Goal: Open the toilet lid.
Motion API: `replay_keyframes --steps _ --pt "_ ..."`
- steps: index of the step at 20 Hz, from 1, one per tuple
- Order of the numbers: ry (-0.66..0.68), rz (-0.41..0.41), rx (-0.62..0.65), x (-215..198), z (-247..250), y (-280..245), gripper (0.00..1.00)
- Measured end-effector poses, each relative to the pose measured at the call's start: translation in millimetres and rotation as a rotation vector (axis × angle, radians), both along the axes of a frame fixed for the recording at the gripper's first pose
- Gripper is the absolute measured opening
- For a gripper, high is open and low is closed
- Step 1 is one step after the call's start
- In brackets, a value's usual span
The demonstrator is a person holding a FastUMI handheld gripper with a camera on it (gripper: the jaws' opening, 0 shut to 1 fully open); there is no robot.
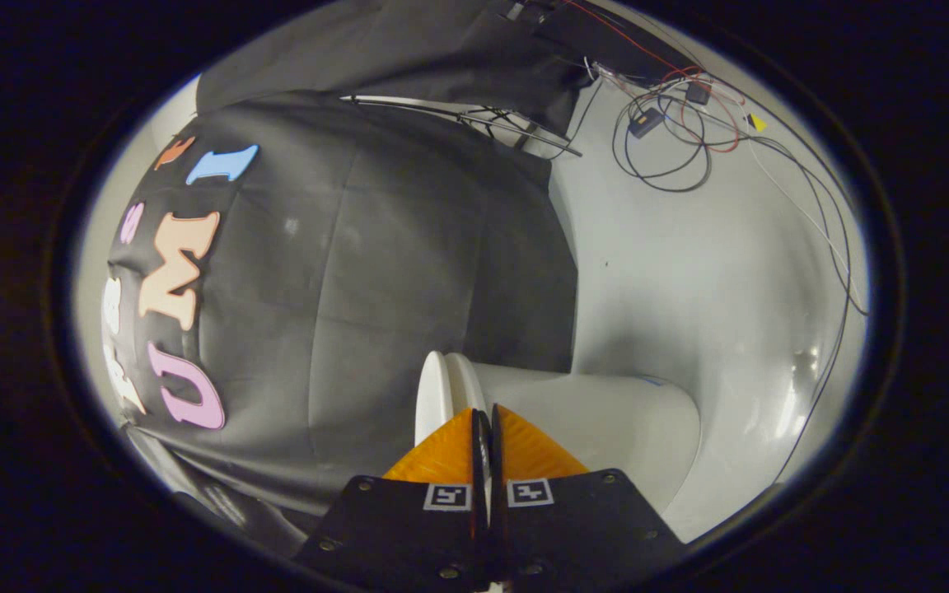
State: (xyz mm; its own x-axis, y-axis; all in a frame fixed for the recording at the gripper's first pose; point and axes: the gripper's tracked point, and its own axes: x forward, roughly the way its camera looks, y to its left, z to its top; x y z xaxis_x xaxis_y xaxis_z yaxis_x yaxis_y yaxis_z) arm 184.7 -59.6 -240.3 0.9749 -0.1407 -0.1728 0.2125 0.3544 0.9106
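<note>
The view was rolled on its side, so the booth looked tipped over. Farthest left hung the black cloth wall (376, 272), creased in a few broad folds and bulging toward the camera; a thin metal rod (458, 115) ran along its upper edge, with more dark cloth bunched beyond it.

Next came the gripper (483, 424). Its jaws stood together, with only a dark sliver of a slit between the two fingertips, and nothing could be seen held in that slit. Each finger (441, 457) carried a small square marker near its base.

Just ahead of the fingertips, and touching the cloth wall's lower edge in the picture, was the toilet (598, 420), a white rounded body. Its lid (435, 395) showed as two thin white edges lying close against each other (lid and seat, as far as the frame lets one tell), just left of the fingertips and seemingly down against the bowl. Whether the fingers actually touched the lid's edge could not be told; they overlapped it in the view.

To the right, beyond the toilet, spread a pale glossy floor (689, 272) with a bright reflection on it. At its far end lay a tangle of black, red and white cables (672, 132) with a couple of small boxes among them, and one thin cable trailed along the right side.
</note>
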Motion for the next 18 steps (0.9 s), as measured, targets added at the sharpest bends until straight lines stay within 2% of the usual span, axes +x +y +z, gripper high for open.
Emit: replay_keyframes --steps 4,9,18 --pt "-0.032 0.034 -0.123 -2.1 30.2 11.9 0.02" --pt "-0.061 0.017 -0.346 -12.3 94.4 39.7 0.02" --pt "-0.226 0.033 -0.564 -34.4 215.2 148.3 0.02"
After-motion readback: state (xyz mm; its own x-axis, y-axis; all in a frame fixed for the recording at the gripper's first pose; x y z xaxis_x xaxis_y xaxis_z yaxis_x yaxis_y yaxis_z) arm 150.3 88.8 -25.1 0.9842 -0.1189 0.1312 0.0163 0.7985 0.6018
